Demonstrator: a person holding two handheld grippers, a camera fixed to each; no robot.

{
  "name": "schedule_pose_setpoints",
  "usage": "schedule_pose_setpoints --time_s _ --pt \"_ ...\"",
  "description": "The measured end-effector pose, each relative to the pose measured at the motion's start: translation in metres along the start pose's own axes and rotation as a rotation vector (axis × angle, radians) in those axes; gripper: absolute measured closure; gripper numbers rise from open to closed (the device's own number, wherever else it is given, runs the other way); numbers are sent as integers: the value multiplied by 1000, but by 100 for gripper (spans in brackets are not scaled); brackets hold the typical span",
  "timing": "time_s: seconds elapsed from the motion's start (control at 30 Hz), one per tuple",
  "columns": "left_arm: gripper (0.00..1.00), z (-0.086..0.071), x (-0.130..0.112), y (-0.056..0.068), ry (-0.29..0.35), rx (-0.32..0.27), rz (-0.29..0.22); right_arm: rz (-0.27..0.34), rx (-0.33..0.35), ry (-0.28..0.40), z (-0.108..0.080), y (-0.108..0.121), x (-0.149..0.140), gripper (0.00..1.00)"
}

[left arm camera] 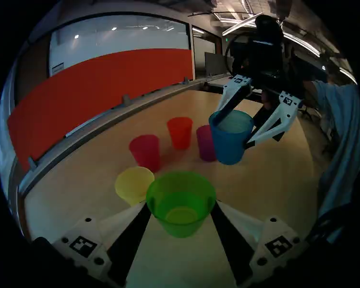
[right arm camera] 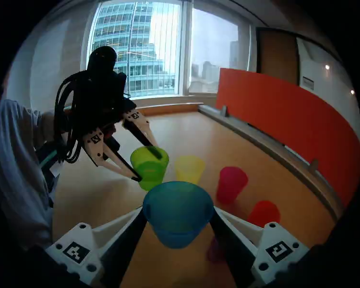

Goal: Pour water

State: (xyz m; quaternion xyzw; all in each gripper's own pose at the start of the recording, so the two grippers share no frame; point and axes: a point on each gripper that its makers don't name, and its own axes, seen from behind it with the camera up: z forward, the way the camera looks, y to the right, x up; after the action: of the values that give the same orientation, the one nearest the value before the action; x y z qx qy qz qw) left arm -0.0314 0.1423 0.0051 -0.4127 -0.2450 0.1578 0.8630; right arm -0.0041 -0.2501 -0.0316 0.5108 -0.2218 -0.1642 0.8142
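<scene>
Translucent plastic on a smooth, wood-look desk (left arm camera: 276,182)

We see thin, translucent plastic with a soft gloss in the green cup (left arm camera: 181,209), the blue cup (left arm camera: 230,137), the yellow cup (left arm camera: 132,185), the pink cup (left arm camera: 145,151), the orange cup (left arm camera: 180,132) and the purple cup (left arm camera: 205,143). The desk looks like pale wood laminate with a satin sheen. On the left gripper (left arm camera: 181,206) and the right gripper (right arm camera: 178,213) the jaws are white matt plastic with black matt inner faces. The orange panel (left arm camera: 93,91) looks matt and even, the sleeve (left arm camera: 341,125) is light cloth, and the window (right arm camera: 146,48) is clear glass.
</scene>
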Motion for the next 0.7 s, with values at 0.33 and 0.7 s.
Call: schedule_pose_setpoints --time_s 0.33,0.7 --pt "15 11 -19 6 -72 -30 42 -5 12 -31 11 -4 -19 8" --pt "15 22 -31 7 -97 -42 31 -15 18 -64 23 -7 -39 8"
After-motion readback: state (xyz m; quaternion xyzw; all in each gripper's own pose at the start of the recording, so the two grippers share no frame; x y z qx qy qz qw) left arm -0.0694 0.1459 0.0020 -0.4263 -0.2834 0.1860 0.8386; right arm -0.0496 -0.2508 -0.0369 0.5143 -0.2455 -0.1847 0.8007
